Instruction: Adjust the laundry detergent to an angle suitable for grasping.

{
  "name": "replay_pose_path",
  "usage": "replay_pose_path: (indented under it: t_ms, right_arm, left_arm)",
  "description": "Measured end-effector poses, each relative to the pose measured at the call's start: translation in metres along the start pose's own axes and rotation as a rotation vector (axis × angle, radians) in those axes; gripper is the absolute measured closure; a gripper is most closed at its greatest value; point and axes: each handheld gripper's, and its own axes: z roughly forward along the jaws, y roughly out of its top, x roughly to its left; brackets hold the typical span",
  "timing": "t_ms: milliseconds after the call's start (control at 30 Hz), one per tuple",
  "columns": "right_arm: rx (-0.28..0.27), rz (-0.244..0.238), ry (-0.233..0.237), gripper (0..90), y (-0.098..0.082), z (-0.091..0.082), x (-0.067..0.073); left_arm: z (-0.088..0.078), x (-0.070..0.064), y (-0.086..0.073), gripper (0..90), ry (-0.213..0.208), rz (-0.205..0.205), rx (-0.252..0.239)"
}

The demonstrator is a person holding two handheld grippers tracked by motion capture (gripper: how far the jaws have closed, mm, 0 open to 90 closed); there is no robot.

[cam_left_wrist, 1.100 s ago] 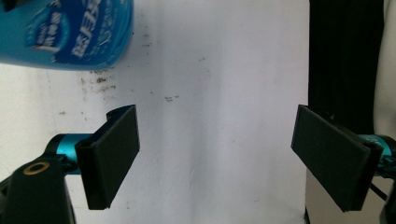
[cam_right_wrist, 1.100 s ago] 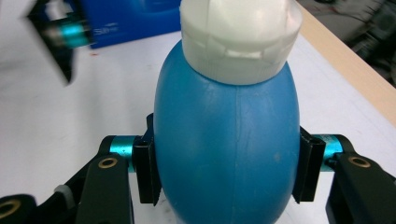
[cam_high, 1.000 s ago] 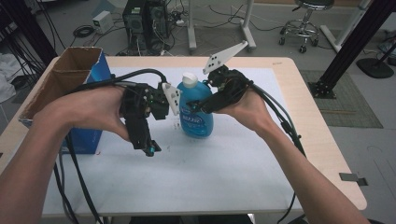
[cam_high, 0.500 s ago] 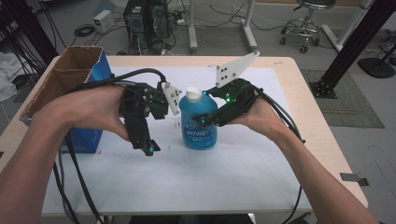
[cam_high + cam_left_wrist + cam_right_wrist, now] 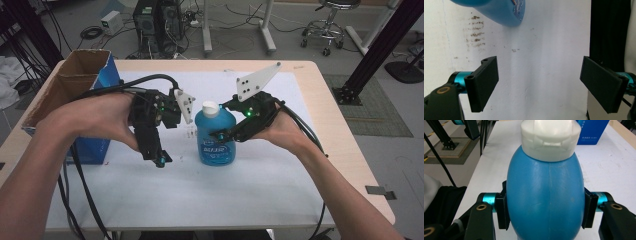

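The right tongs (image 5: 545, 213) are clamped on the blue plastic bottle with the white flip cap (image 5: 216, 134), one pad on each flank of its rounded body, below the cap. The bottle stands upright, long axis vertical, on the white sheet covering the wooden desk (image 5: 325, 85); whether its base rests on the sheet or hangs just above it I cannot tell. The right tongs come at it from the person's right, roughly level.

The left tongs (image 5: 159, 161) hang just to the left of the bottle, pointing down at the sheet, jaws wide apart with nothing between them. In the left gripper view the bottle's blue base (image 5: 499, 11) lies ahead of the jaws and apart from them. So the right hand has the bottle, and the left is near enough to reach the cap.

Beyond the left hand, at the desk's left edge, stands an open blue cardboard box (image 5: 102, 80). Nothing stands between the left tongs and the bottle.
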Motion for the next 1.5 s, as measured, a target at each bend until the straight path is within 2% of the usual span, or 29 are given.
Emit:
replay_pose_path:
  t_ms: [367,500,600,1067,1267,1500]
  right_arm:
    - [0.006,-0.001,0.010,40.1,-0.011,-0.012,-0.002]
    - [0.015,-0.047,0.028,40.1,-0.010,-0.012,-0.001]
    - [0.020,-0.050,0.035,40.1,-0.009,-0.012,-0.002]
    - [0.057,-0.059,0.001,39.6,-0.005,-0.011,0.005]
    - [0.067,-0.045,-0.003,39.3,-0.005,-0.011,0.005]
    - [0.105,-0.032,-0.011,36.2,-0.006,-0.009,0.004]
  left_arm:
    - [0.001,0.000,0.002,15.4,-0.001,0.005,0.000]
    - [0.001,-0.001,0.003,15.4,-0.002,0.006,-0.004]
    - [0.001,-0.002,0.003,15.4,0.000,0.006,-0.002]
    - [0.001,-0.002,0.004,15.4,0.001,0.015,0.003]
    - [0.002,-0.002,0.002,15.4,0.001,0.005,-0.004]
    - [0.003,-0.002,0.000,15.4,-0.003,-0.001,-0.010]
